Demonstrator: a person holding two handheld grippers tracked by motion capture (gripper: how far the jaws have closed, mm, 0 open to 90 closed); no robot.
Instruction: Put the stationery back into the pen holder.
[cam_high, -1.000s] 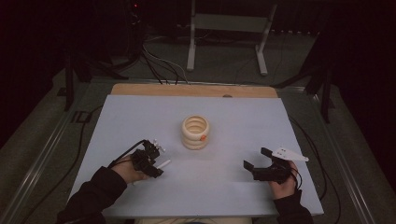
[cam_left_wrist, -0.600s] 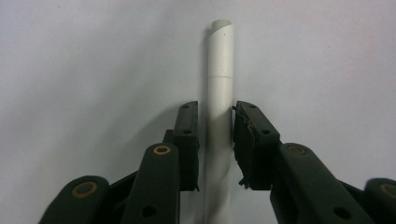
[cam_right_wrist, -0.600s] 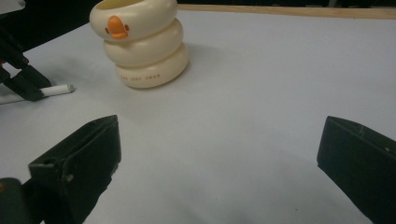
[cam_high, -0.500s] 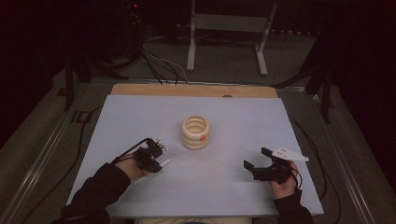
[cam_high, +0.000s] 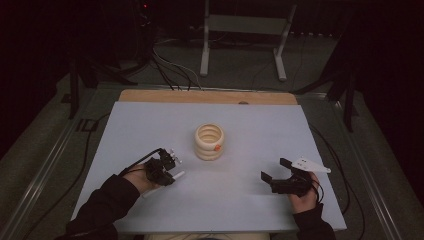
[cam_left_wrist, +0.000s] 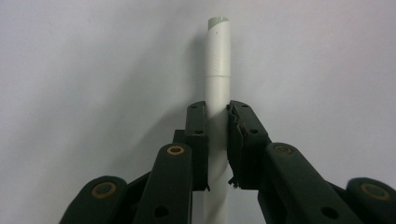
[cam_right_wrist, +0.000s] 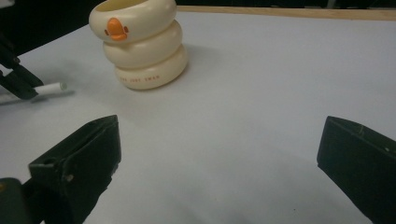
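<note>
My left gripper is shut on a white pen that lies flat on the pale table sheet at the front left. In the left gripper view both pads pinch the pen at mid length, and its capped end sticks out beyond the left gripper. My right gripper rests open at the front right, with nothing between its jaws in the right gripper view. A cream ringed cup with an orange duck bill stands upright mid table, and it shows up close in the right gripper view.
A wooden strip borders the far edge of the table. Behind it, a metal stand and loose cables sit on the dark floor. Metal rails run along both sides of the table.
The left gripper's jaws have closed on the white pen, and the left hand shifted slightly. The right hand and the cup have stayed where they were.
</note>
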